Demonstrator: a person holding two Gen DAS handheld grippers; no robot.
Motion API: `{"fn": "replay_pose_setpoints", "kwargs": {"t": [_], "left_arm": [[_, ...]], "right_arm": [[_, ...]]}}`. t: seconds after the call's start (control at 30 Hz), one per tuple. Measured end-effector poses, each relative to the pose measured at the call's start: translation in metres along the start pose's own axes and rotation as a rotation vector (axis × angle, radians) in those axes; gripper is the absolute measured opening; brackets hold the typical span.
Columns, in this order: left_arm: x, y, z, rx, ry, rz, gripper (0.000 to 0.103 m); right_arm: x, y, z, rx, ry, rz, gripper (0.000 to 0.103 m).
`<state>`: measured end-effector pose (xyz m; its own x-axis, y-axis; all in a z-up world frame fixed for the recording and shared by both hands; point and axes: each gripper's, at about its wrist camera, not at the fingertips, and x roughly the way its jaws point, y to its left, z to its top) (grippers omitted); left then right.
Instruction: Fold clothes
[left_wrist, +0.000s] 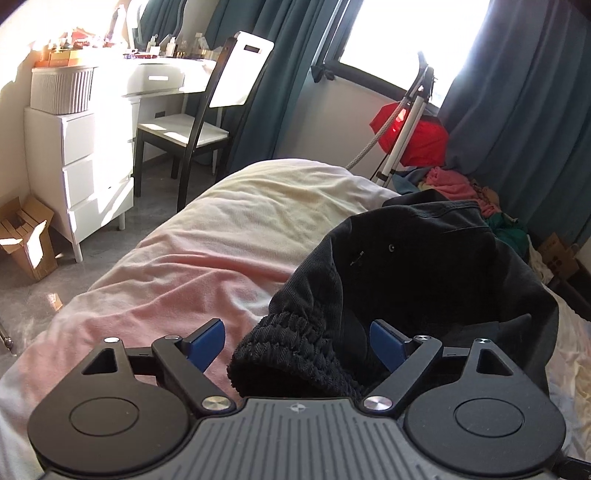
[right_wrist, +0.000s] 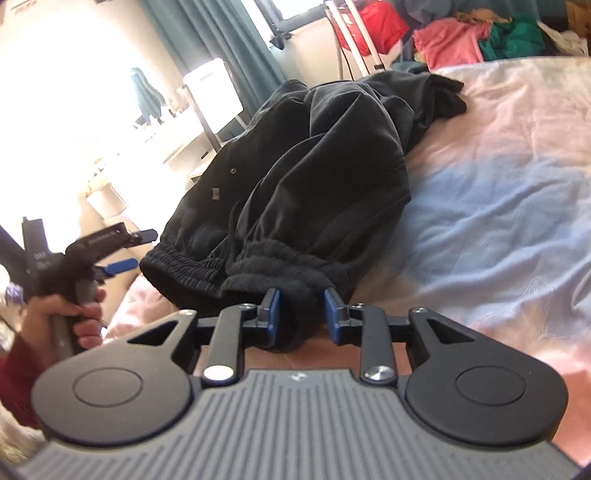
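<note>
No readable writing or brand anywhere; small pale tag on trousers illegible. Black corduroy trousers (right_wrist: 295, 177) with ribbed elastic waistband lie bunched on wrinkled pink-and-cream bedsheet (left_wrist: 192, 258). Left gripper (left_wrist: 297, 345) spread wide, blue pads flanking waistband, not clamped. Right gripper (right_wrist: 302, 315) narrowed, blue pads pinching waistband fold. Hand (right_wrist: 79, 314) grips left tool's handle.

The bed (left_wrist: 229, 229) carries a rumpled sheet (right_wrist: 498, 192), pale cream at the far end and washed pink nearer the cameras, bluish in the right wrist view; a pair of black trousers (right_wrist: 314, 177) lies bunched directly on it, elastic waistband (right_wrist: 258, 269) toward the cameras, the legs trailing away toward the far edge of the bed
</note>
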<state>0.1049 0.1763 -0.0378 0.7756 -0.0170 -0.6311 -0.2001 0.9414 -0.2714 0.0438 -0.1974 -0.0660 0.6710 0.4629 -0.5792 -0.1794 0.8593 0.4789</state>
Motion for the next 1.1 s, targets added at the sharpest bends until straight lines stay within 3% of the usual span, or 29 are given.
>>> {"fn": "replay_pose_setpoints", "kwargs": {"t": [0.1, 0.17, 0.27, 0.5, 0.57, 0.7, 0.83, 0.97, 1.07, 1.1], "left_arm": [[0.008, -0.004, 0.000, 0.010, -0.016, 0.038, 0.087], [0.013, -0.006, 0.000, 0.038, -0.008, 0.037, 0.086], [0.019, -0.013, -0.002, 0.096, 0.008, 0.040, 0.085], [0.042, -0.015, -0.011, 0.249, 0.047, 0.076, 0.075], [0.043, -0.006, -0.008, 0.217, 0.040, 0.060, 0.072], [0.041, 0.015, 0.000, 0.065, 0.031, 0.013, 0.052], [0.046, 0.024, 0.001, -0.014, 0.087, -0.017, 0.053], [0.048, 0.027, -0.001, -0.018, 0.110, -0.036, 0.056], [0.048, 0.028, -0.002, -0.038, 0.119, -0.061, 0.062], [0.048, 0.028, -0.003, -0.045, 0.122, -0.069, 0.068]], "right_arm": [[-0.002, -0.008, 0.003, 0.083, -0.010, -0.007, 0.074], [-0.004, -0.014, 0.005, 0.115, -0.037, -0.025, 0.079], [0.001, -0.029, 0.005, 0.206, -0.063, -0.057, 0.079], [0.034, -0.060, -0.006, 0.408, 0.019, -0.102, 0.080], [0.037, -0.062, -0.007, 0.427, 0.023, -0.085, 0.080], [0.038, -0.056, -0.005, 0.395, 0.004, -0.057, 0.080], [0.044, -0.056, -0.005, 0.385, -0.003, -0.034, 0.080], [0.061, -0.062, -0.009, 0.435, 0.003, 0.001, 0.080], [0.082, -0.065, -0.012, 0.485, 0.038, 0.081, 0.071], [0.087, -0.064, -0.013, 0.476, 0.049, 0.091, 0.059]]}}
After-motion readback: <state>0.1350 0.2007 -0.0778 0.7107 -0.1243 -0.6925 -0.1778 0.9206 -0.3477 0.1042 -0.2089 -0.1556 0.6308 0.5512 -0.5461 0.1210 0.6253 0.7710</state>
